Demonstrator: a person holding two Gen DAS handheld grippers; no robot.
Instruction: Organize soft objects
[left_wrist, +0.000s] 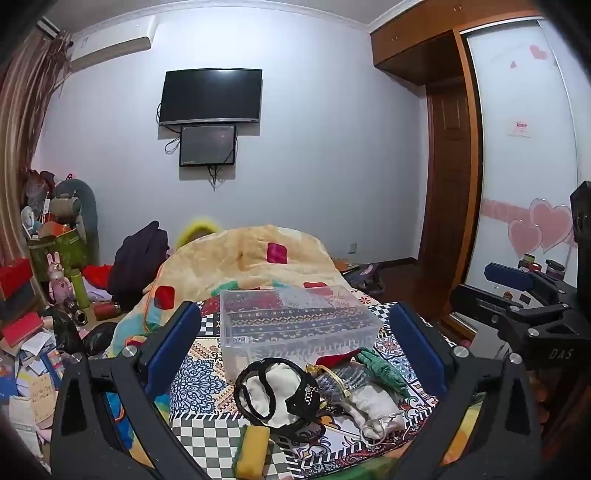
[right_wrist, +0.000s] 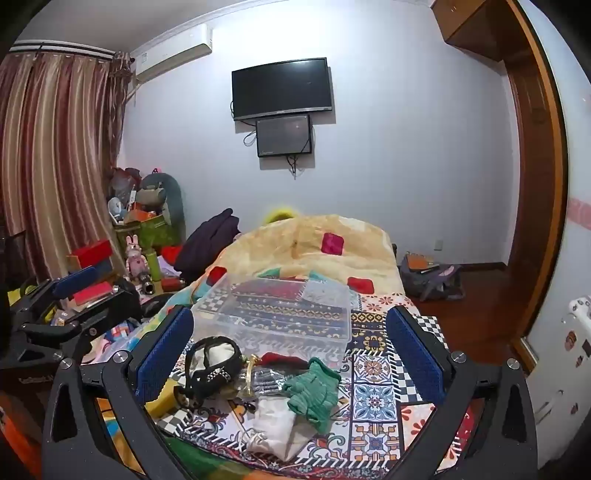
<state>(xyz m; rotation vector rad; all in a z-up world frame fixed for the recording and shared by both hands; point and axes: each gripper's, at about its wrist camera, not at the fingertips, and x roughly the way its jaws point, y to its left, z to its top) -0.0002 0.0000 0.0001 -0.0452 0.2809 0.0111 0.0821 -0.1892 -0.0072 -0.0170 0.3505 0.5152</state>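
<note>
A clear plastic box (left_wrist: 299, 325) (right_wrist: 280, 314) stands empty on the patterned bed cover. In front of it lies a small pile of soft things: a white cloth ringed by a black band (left_wrist: 277, 391) (right_wrist: 212, 363), a green knitted glove (left_wrist: 384, 369) (right_wrist: 314, 391), a white cloth (left_wrist: 373, 406) (right_wrist: 275, 421), a red piece (left_wrist: 336, 358) (right_wrist: 282, 359) and a yellow sponge (left_wrist: 253, 445) (right_wrist: 162, 398). My left gripper (left_wrist: 295, 347) is open and empty above the pile. My right gripper (right_wrist: 291, 354) is open and empty above it too, and shows at the right edge of the left wrist view (left_wrist: 517, 295).
A yellow quilt (left_wrist: 251, 262) (right_wrist: 314, 247) is heaped behind the box. A dark garment (left_wrist: 136, 266) lies to its left. Clutter of boxes, toys and papers (left_wrist: 48, 295) fills the left side. A wardrobe (left_wrist: 517, 147) stands on the right, with a backpack (right_wrist: 428, 277) on the floor.
</note>
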